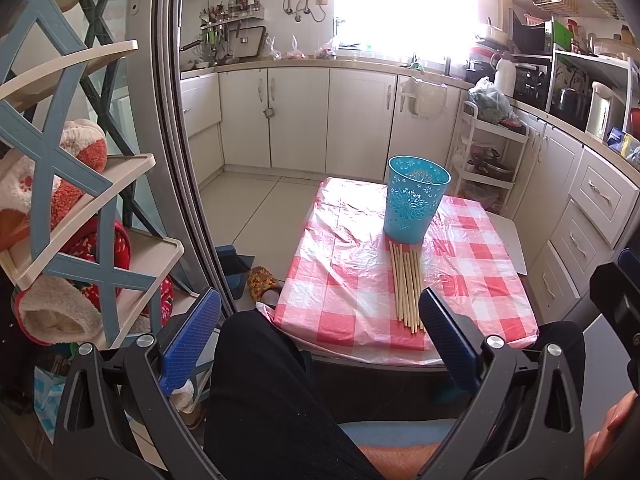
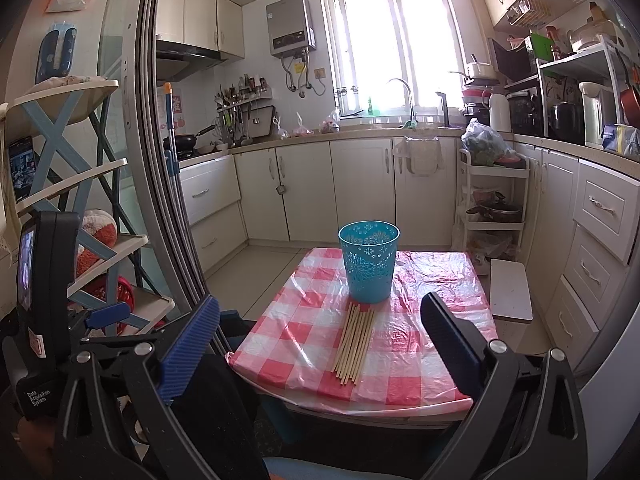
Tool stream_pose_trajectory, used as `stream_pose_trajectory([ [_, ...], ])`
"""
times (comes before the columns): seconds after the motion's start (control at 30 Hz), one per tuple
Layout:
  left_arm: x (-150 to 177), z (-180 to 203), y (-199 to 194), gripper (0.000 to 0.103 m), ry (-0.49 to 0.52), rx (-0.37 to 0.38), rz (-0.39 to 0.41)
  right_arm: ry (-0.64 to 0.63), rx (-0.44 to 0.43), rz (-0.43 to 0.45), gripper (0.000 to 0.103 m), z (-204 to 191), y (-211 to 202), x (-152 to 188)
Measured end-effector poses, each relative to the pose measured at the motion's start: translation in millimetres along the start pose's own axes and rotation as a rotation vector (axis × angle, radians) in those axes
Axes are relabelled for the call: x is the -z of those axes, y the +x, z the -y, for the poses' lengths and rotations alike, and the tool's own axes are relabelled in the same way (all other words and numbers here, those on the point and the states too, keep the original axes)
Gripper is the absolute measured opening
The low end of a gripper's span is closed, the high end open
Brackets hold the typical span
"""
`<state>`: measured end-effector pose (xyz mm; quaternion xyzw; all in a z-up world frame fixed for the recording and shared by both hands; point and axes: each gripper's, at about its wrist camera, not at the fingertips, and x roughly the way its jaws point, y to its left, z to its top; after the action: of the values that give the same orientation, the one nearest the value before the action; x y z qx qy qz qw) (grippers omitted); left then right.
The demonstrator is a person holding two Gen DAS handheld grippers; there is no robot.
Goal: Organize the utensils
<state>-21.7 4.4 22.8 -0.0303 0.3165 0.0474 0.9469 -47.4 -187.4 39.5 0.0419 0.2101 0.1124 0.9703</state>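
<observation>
Pre-grasp stage. Chopsticks (image 2: 354,342) lie bundled on table (image 2: 420,368), centre frame, tips touching blue cup (image 2: 369,262). Left gripper (image 1: 320,336) & right gripper (image 2: 320,336): jaws wide apart, empty, short of table. Next: approach, pinch sticks, lift into cup.

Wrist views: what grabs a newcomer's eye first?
The turquoise perforated cup standing upright near the far end of the red-and-white checked tablecloth. Right in front of it, a row of pale wooden chopsticks lies flat, pointing toward the camera. Both tools, left and right, are open and short of the table.
</observation>
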Motion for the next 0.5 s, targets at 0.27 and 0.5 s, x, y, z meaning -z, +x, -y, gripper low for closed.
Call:
stream_pose_trajectory([
  [0.27,-0.2,0.1,-1.1,0.095,0.0,-0.001,0.003,-0.001,0.0,0.0,0.097,0.3,0.0,0.7],
  [0.5,-2.7,-1.8,13.7,0.095,-0.007,0.016,-0.041,-0.009,0.009,-0.03,0.097,7.1,12.8,1.6],
])
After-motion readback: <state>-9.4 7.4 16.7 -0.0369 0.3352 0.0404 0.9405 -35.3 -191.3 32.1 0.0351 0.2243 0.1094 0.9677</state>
